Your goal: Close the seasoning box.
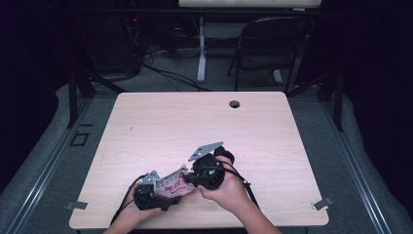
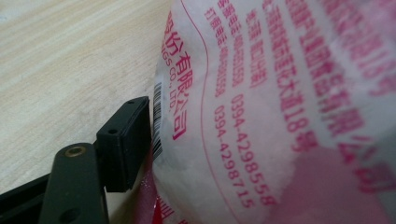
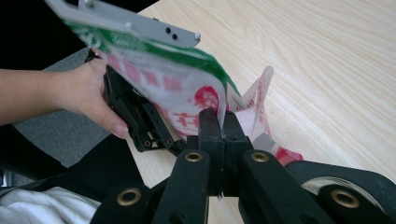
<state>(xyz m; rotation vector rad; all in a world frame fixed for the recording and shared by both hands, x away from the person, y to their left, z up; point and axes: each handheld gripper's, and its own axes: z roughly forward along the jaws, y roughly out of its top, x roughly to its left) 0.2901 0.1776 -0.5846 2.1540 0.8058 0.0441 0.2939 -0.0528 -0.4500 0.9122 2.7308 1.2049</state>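
A white plastic bag (image 1: 171, 184) with red print and a green edge hangs between my two grippers near the table's front edge. My left gripper (image 1: 164, 194) grips its lower left part. In the left gripper view one black finger (image 2: 122, 142) presses against the bag (image 2: 261, 107), which hides the other finger. My right gripper (image 3: 223, 122) is shut on a thin edge of the bag (image 3: 173, 79), its two pads pinched together on the film. A hand (image 3: 88, 93) holds the left gripper behind the bag.
The light wooden table (image 1: 204, 122) has a round cable hole (image 1: 234, 104) near its far edge. Metal clips (image 1: 322, 203) sit at the front corners. A folding chair (image 1: 272, 44) and cables stand on the floor beyond the table.
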